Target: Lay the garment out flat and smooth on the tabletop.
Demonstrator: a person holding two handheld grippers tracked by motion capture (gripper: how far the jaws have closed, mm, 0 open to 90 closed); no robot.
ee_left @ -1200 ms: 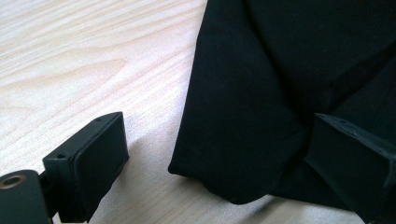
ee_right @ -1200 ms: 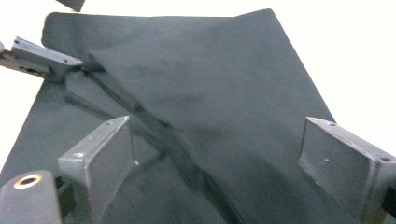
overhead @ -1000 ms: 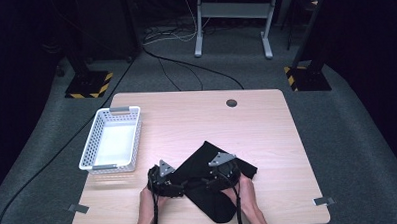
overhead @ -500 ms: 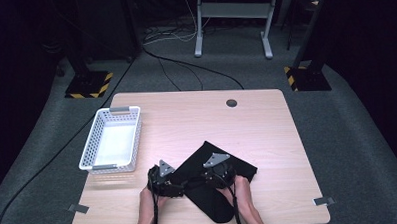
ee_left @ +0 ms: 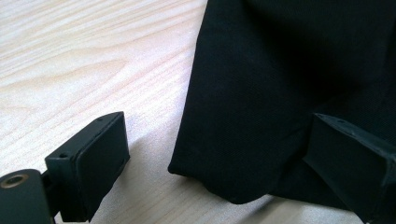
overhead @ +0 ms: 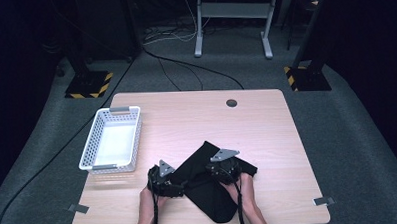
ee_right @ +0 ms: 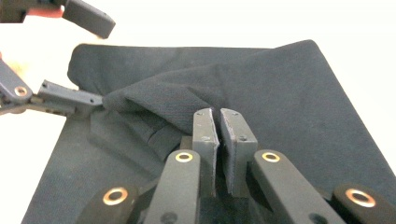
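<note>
A black cloth (overhead: 213, 201) lies crumpled on the near middle of the wooden table (overhead: 196, 117). My right gripper (overhead: 211, 174) rests on its middle. In the right gripper view its jaws (ee_right: 219, 114) have just been closing and now stand together, pinching a raised fold of the cloth (ee_right: 289, 107) at their tips. My left gripper (overhead: 181, 186) sits at the cloth's left edge. In the left gripper view it (ee_left: 219, 135) is open wide, with a corner of the cloth (ee_left: 280, 60) lying flat between the jaws, apart from both pads. The left gripper (ee_right: 91, 60) also shows at the far left of the right gripper view.
A white perforated basket (overhead: 95, 140), with nothing in it, stands at the table's left side. A round cable hole (overhead: 231, 103) sits near the far edge. Tape strips mark the near corners (overhead: 81, 208). Black-and-yellow stand bases and cables lie on the floor beyond.
The right gripper shifted slightly over the cloth's middle. The left gripper and the cloth's outline look the same.
</note>
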